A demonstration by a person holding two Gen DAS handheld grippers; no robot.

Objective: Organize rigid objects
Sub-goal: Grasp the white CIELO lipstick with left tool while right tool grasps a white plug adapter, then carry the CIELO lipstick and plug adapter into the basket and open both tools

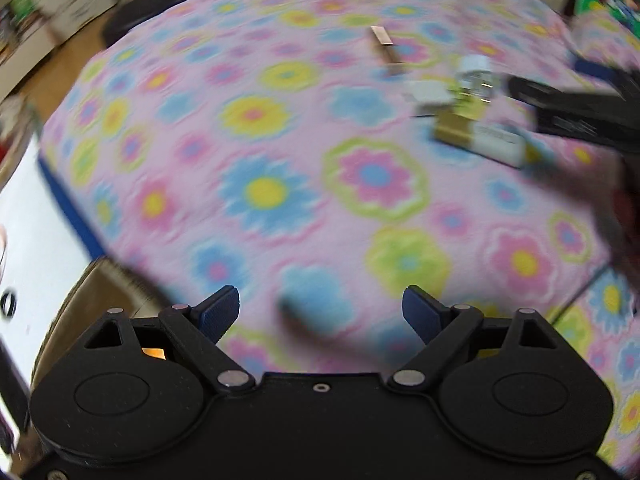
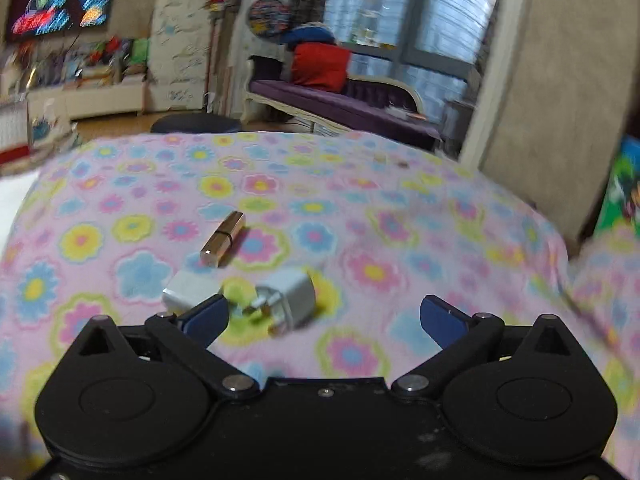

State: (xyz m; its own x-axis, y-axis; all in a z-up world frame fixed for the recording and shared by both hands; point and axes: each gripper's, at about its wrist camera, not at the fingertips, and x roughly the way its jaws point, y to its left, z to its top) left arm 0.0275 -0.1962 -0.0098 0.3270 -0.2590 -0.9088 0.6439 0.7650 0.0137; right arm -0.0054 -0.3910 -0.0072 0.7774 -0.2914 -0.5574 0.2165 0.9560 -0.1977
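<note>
A flowered pink blanket (image 1: pixel 280 140) bears the loose objects. In the left wrist view a gold lipstick tube (image 1: pixel 385 46), two white chargers (image 1: pixel 426 96) and a gold-and-white box (image 1: pixel 480 140) lie at the far right, all blurred. My right gripper (image 1: pixel 532 106) reaches in beside them from the right. My left gripper (image 1: pixel 320 312) is open over bare blanket, nothing between its pads. In the right wrist view my right gripper (image 2: pixel 326 322) is open wide just behind a white charger with prongs (image 2: pixel 286 300). A second white block (image 2: pixel 188 292) and the lipstick tube (image 2: pixel 224 238) lie left of it.
A white, blue-edged surface (image 1: pixel 40 220) and a cardboard box (image 1: pixel 100 292) sit off the blanket's left edge. Beyond the blanket stand a dark round stool (image 2: pixel 196 124) and a purple bench (image 2: pixel 340 104). A colourful box (image 2: pixel 624 200) leans at the right.
</note>
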